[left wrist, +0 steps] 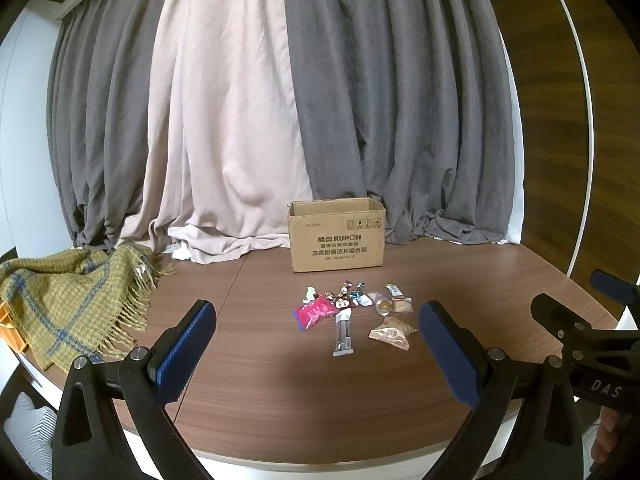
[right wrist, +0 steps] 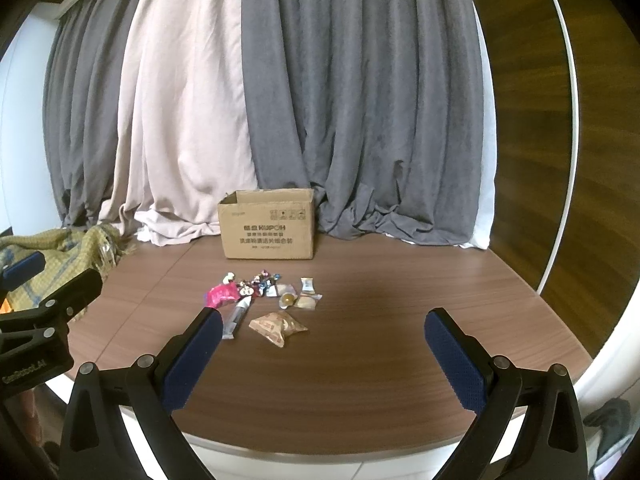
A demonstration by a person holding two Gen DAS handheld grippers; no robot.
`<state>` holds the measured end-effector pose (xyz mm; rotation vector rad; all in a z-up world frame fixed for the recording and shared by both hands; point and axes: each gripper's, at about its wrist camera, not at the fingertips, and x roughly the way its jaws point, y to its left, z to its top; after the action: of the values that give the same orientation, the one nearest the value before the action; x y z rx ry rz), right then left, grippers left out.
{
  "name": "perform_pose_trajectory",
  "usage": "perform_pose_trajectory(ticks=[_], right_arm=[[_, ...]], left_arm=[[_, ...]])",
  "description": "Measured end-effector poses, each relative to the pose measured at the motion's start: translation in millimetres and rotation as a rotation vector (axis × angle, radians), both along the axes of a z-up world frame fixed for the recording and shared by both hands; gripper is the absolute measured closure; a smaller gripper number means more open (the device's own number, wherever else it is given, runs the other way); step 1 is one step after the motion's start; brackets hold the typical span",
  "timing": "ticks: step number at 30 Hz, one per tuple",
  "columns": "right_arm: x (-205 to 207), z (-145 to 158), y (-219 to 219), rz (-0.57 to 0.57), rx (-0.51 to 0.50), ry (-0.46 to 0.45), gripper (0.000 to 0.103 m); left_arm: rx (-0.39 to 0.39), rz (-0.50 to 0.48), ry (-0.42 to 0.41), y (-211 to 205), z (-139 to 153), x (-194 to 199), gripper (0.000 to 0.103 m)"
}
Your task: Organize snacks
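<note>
On the worktop [left wrist: 280, 380], the snack pile [left wrist: 352, 312] lies just in front of the cardboard box [left wrist: 338, 236], ahead of both spread, empty tools; the tan triangular packet [right wrist: 278, 326] lies nearest the right tool [right wrist: 324, 328], left of its centre.

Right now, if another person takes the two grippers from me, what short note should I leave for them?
Left gripper: jaws open, holding nothing, above the near part of the table.
Right gripper: jaws open, holding nothing, beside the left one.
Snacks lie loose in a cluster in front of the cardboard box: pink packet, long stick pack, tan pouch, small candies.
The box is open at the top and stands upright by the curtain.
Done: nothing visibly.
Left: all snacks, probably into the box.
</note>
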<state>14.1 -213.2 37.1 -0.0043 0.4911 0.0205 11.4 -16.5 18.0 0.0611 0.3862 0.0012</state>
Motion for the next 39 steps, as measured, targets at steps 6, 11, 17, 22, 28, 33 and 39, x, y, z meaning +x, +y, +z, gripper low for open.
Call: perform_pose_trajectory(ticks=[6,11,17,22,28,33,39], right_arm=[[0.5,-1.3,1.7,0.01,0.007,-0.001,0.001],[0.7,-0.4,2.3,0.012,0.008,0.0,0.001],[0.2,-1.8,2.4,0.014,0.007,0.0,0.001],[-0.6,-2.8,3.7,0.02,0.009,0.003,0.001],[1.3,-1.8,3.7,0.023,0.012,0.007,0.001],[1.2,-1.9,4.6,0.023,0.011,0.008,0.001],[3.1,-3.3,2.7,0.021,0.012,0.012,0.001]], left_arm=[[0.0,0.0,-0.004,-0.3,-0.9,-0.5,0.0],[-0.003,-0.006,-0.008,-0.3,-0.9,-1.6,0.0],[0.001,-0.003,-0.005,-0.1,-2.1,-1.9,0.0],[-0.001,-0.003,-0.005,1.2,-2.4,-3.0,0.0],[-0.002,-0.004,-0.005,1.6,-2.9,-3.3,0.0],[-0.005,-0.006,-0.008,2.4,-3.1,-3.8,0.0],[-0.008,-0.01,-0.004,3.4,-2.9,0.2,0.0]])
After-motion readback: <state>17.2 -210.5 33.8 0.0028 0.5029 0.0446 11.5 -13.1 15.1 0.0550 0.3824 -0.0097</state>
